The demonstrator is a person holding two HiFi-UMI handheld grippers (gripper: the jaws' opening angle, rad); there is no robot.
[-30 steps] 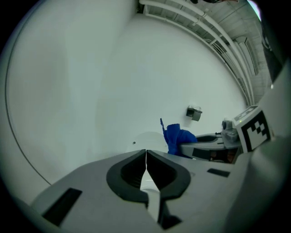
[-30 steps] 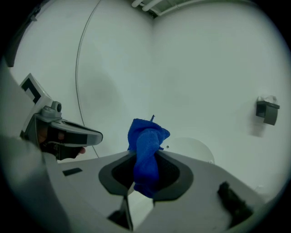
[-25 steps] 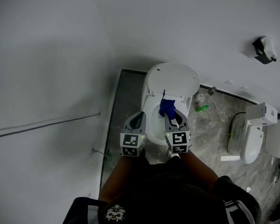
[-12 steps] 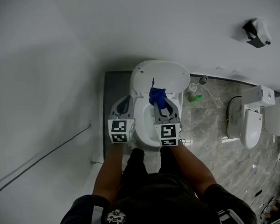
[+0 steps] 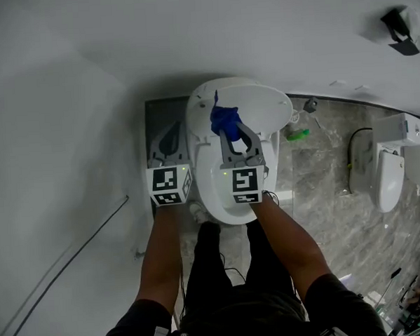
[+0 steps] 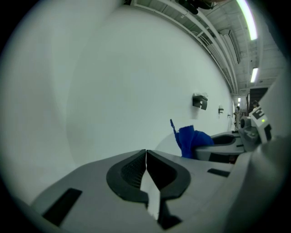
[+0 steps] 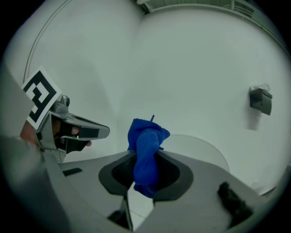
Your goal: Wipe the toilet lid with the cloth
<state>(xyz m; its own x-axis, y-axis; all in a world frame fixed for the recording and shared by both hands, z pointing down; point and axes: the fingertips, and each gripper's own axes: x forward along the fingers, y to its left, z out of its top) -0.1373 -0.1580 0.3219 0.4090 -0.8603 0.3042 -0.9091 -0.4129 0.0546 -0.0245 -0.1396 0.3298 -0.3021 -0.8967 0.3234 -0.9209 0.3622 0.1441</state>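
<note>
The white toilet (image 5: 212, 188) stands below me with its lid (image 5: 263, 103) raised against the wall. My right gripper (image 5: 230, 130) is shut on a bunched blue cloth (image 5: 223, 118), held over the bowl just in front of the lid. In the right gripper view the cloth (image 7: 146, 154) sticks up between the jaws, with the lid (image 7: 202, 150) behind it. My left gripper (image 5: 170, 132) hovers left of the toilet, shut with nothing in it. The left gripper view shows its jaws (image 6: 146, 157) pressed together and the cloth (image 6: 191, 140) off to the right.
White walls close in ahead and at the left. A dark floor panel (image 5: 153, 121) lies left of the toilet. A green bottle (image 5: 297, 134) lies on the grey marble floor, a second toilet (image 5: 386, 179) stands at the right, and a dispenser (image 5: 403, 38) hangs on the wall.
Both grippers have moved forward and a little down toward the raised lid. The cloth, still gripped, is now right at the lid's face.
</note>
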